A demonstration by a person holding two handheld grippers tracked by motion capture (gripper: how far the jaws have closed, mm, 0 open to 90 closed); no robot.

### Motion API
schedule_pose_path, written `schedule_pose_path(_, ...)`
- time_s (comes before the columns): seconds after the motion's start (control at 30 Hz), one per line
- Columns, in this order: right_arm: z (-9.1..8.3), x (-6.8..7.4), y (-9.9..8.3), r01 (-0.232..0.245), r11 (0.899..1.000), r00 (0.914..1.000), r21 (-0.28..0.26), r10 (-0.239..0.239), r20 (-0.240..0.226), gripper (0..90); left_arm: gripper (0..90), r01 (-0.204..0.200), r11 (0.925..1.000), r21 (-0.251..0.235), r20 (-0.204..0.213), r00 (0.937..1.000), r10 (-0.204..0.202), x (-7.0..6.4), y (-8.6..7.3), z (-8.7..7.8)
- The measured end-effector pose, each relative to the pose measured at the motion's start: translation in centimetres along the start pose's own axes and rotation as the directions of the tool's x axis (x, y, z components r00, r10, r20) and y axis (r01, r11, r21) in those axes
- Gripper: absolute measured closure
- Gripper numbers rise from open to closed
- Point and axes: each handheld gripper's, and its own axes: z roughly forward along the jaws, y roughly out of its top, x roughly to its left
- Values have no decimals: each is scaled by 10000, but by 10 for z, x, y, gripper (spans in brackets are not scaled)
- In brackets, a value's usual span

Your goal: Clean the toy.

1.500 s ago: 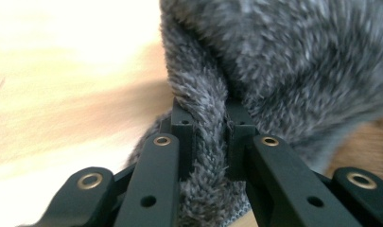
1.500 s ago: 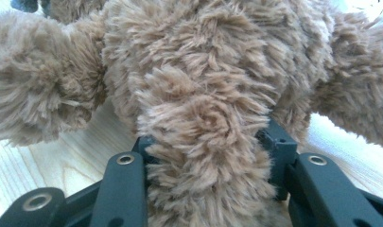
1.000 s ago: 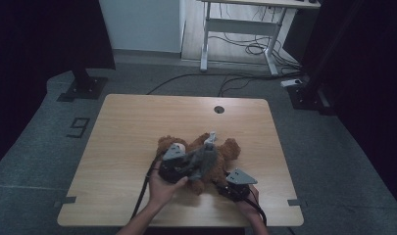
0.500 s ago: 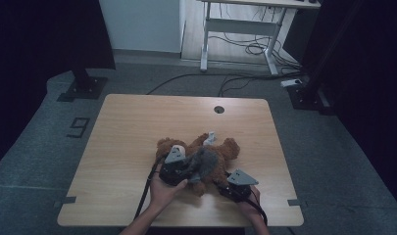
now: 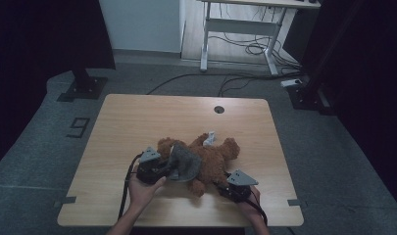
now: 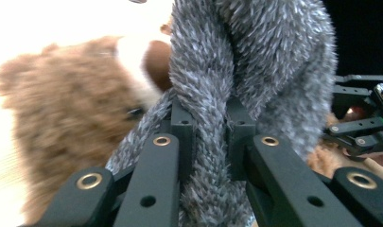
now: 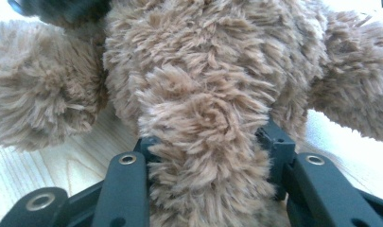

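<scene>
Teddy bear point(image 5: 210, 159) lies near the front edge of the worktop point(image 5: 137, 122), with a grey furry cloth point(image 5: 184, 164) over its left part. The left tongs point(image 6: 205, 137) are closed tight on a twist of that cloth, and the right tongs point(image 7: 205, 156) are closed on a brown plush limb. The wooden worktop stands on grey floor point(image 5: 34, 147); a white desk frame point(image 5: 240, 29) and cables lie beyond. The bear's face, blurred in the left gripper view, stays hidden from above.
</scene>
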Motion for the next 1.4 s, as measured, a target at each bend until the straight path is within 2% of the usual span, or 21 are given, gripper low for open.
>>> schedule_pose_path(0.17,0,0,0,-2,10000,10000,-6,2,-12,560,778,532,9985,-143,-405,9977,-538,23,-6,-13)
schedule_pose_path(0.23,0,0,0,-3,10000,10000,-9,3,-8,560,778,648,9978,-160,-468,9968,-654,27,-7,-15)
schedule_pose_path(0.27,0,0,0,-4,10000,10000,-10,4,-15,560,778,909,9958,-81,-602,9940,-912,37,-12,-18)
schedule_pose_path(0.3,0,0,0,0,10000,10000,-14,0,-17,560,778,1010,9949,-79,-664,9926,-1013,40,-14,-18)
schedule_pose_path(0.4,0,0,0,3,10000,10000,-20,-3,-35,560,778,1066,9943,94,-1052,9889,-1051,50,-18,-19)
schedule_pose_path(0.53,0,0,0,3,10000,10000,-14,-3,-25,560,779,1385,9896,379,-1437,9808,-1318,64,-25,-19)
schedule_pose_path(0.67,0,-1,-1,-39,10000,10000,-17,39,-41,560,779,1488,9877,477,-1571,9777,-1397,70,-31,-23)
schedule_pose_path(0.8,0,-2,-1,-63,10000,10000,-17,63,-11,559,778,1503,9878,408,-1528,9779,-1425,72,-34,-31)
schedule_pose_path(0.93,0,-3,-1,-100,9999,9999,-53,100,-46,559,773,1399,9897,310,-1279,9826,-1349,71,-35,-45)
schedule_pose_path(1.07,0,-4,-1,-102,9999,9999,-65,102,-32,557,767,1353,9906,183,-1397,9814,-1314,71,-39,-62)
schedule_pose_path(1.13,0,-3,-1,-93,9999,10000,-59,92,-26,556,768,1430,9895,227,-1573,9779,-1378,74,-46,-74)
schedule_pose_path(1.33,0,-5,-2,-99,9999,9999,-69,99,-62,555,767,1837,9825,317,-2083,9626,-1733,87,-67,-95)
schedule_pose_path(1.4,-1,-5,-2,-130,9999,9999,-67,129,-68,553,762,1961,9802,280,-2317,9551,-1845,91,-75,-103)
